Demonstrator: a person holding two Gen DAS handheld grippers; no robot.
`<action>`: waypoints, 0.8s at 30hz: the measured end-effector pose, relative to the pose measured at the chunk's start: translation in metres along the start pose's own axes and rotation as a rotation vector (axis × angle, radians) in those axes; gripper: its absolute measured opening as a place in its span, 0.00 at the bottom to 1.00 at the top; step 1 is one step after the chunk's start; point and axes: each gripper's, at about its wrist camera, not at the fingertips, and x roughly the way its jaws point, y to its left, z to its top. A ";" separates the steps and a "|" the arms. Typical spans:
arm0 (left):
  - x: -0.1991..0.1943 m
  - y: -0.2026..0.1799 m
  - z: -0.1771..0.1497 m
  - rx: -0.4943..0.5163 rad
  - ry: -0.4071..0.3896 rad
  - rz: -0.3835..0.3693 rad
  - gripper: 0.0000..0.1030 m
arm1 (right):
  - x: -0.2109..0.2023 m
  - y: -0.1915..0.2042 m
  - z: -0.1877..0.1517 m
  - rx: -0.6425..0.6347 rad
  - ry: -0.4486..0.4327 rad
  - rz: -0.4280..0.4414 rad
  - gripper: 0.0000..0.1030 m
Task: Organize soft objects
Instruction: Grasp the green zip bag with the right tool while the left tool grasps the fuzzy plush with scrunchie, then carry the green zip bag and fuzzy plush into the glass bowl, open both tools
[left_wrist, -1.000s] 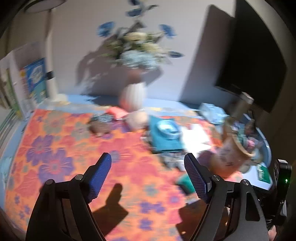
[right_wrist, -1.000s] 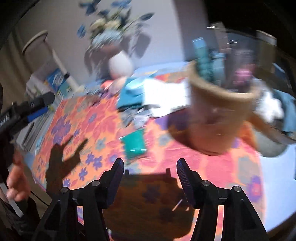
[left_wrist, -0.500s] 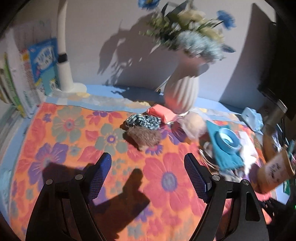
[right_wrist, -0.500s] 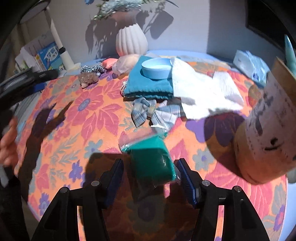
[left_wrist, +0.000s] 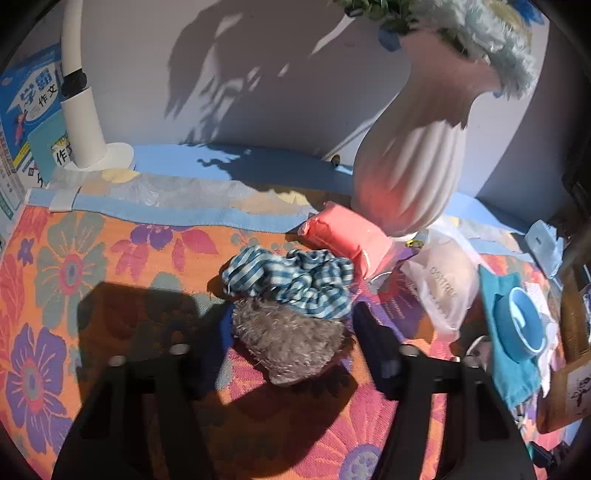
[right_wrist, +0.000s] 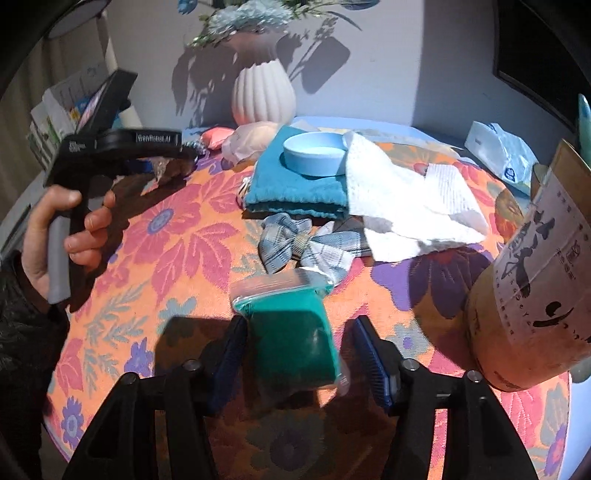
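Note:
In the left wrist view a fuzzy grey-brown soft toy (left_wrist: 288, 339) lies on the floral cloth between the open fingers of my left gripper (left_wrist: 291, 343), with a blue striped scrunchie (left_wrist: 291, 280) touching its far side and a bagged pink sponge (left_wrist: 347, 236) beyond. In the right wrist view a green sponge in a clear bag (right_wrist: 291, 332) lies between the open fingers of my right gripper (right_wrist: 295, 347). The pads look close to its sides; contact is unclear. A plaid bow (right_wrist: 306, 247) lies just beyond it.
A white ribbed vase (left_wrist: 410, 166) stands at the back, with a bagged beige puff (left_wrist: 443, 280) beside it. A teal towel (right_wrist: 295, 184) carries a blue bowl (right_wrist: 314, 155), next to white paper towels (right_wrist: 402, 195). A brown paper container (right_wrist: 528, 295) stands at right. Lamp base (left_wrist: 99, 155) and books at left.
My left gripper moved forward and down until its fingers straddle the fuzzy toy. My right gripper came slightly lower around the green bagged sponge.

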 end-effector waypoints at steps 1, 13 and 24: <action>0.002 -0.001 -0.002 0.004 0.006 0.000 0.48 | 0.000 -0.002 0.000 0.008 -0.003 0.001 0.45; -0.043 -0.016 -0.025 0.024 -0.043 -0.018 0.47 | -0.011 -0.002 -0.005 0.011 -0.033 0.031 0.38; -0.105 -0.069 -0.080 0.108 -0.060 -0.117 0.47 | -0.030 -0.018 -0.033 0.105 -0.010 0.082 0.38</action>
